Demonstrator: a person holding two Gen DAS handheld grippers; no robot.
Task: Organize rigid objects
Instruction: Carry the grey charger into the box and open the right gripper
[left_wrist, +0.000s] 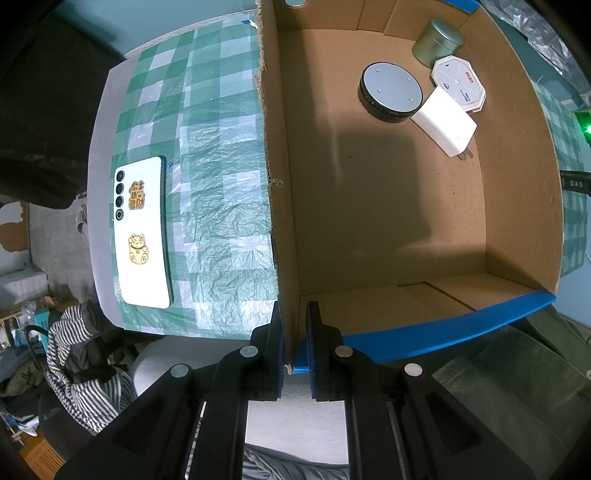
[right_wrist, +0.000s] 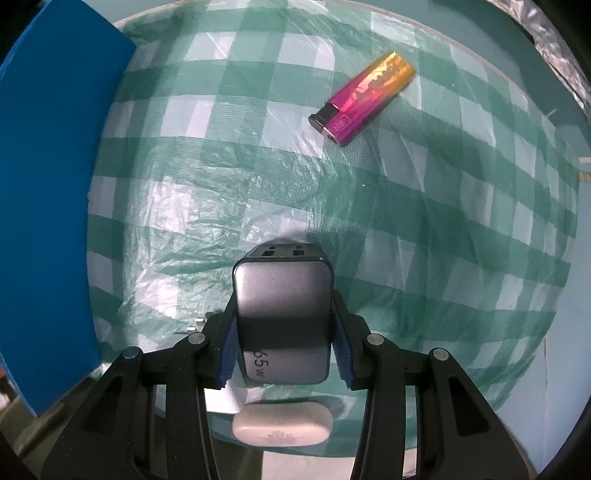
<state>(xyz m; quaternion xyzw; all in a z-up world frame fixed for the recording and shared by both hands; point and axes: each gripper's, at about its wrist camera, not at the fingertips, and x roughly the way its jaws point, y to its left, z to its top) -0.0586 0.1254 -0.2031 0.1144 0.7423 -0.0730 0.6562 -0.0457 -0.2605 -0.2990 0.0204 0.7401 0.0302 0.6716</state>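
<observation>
My left gripper (left_wrist: 295, 325) is shut on the near left wall of the cardboard box (left_wrist: 284, 221). Inside the box lie a black round puck (left_wrist: 389, 92), a white charger (left_wrist: 443, 122), a white octagonal disc (left_wrist: 460, 83) and a grey tin (left_wrist: 437, 40). A white phone (left_wrist: 142, 232) with gold cat stickers lies on the checked cloth left of the box. My right gripper (right_wrist: 282, 317) is shut on a grey 65W charger (right_wrist: 282, 314), held above the cloth. A pink and gold lighter (right_wrist: 364, 96) lies far right on the cloth.
The box's blue outer wall (right_wrist: 48, 203) stands at the left of the right wrist view. A white oval bar (right_wrist: 282, 424) lies under the right gripper at the table's near edge. A striped garment (left_wrist: 81, 369) hangs off the table's left.
</observation>
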